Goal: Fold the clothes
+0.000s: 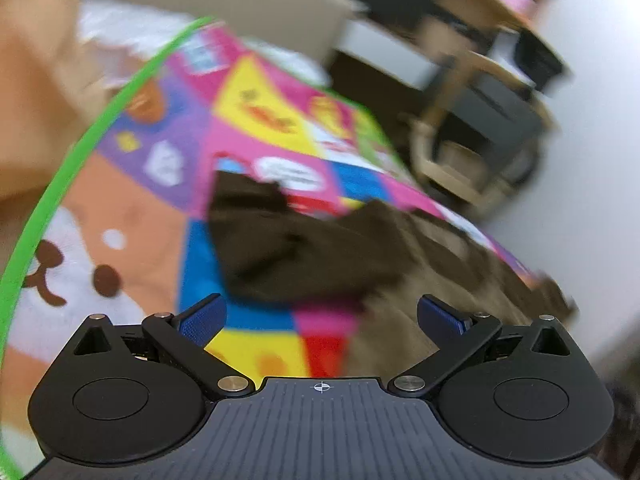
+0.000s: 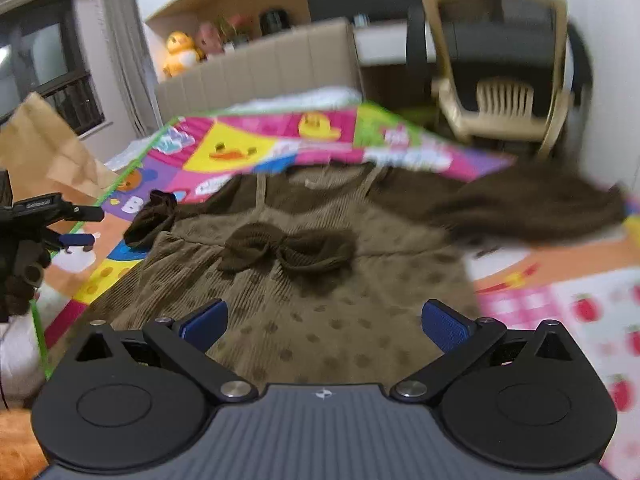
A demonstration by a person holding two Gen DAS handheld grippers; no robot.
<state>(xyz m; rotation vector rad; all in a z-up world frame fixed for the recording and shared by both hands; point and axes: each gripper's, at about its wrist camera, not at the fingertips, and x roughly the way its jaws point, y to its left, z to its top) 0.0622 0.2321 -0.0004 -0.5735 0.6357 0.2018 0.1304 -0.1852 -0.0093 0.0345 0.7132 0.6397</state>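
Covering the bed, a cartoon-print mat (image 2: pixel 256 148) holds a brown dress (image 2: pixel 320 300).

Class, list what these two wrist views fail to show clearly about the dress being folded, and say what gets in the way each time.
- Dress hem: in the right wrist view the right gripper body covers the lower skirt of the brown dress.
- Right sleeve: motion blur smears its outline.
- Left wrist view: the whole frame is blurred; the dress shows only as a dark shape.
- Mat print: lettering too blurred to read.

Colourful play mat (image 2: pixel 240 148), plastic chair (image 2: pixel 504 96), duck toy (image 2: pixel 180 54)
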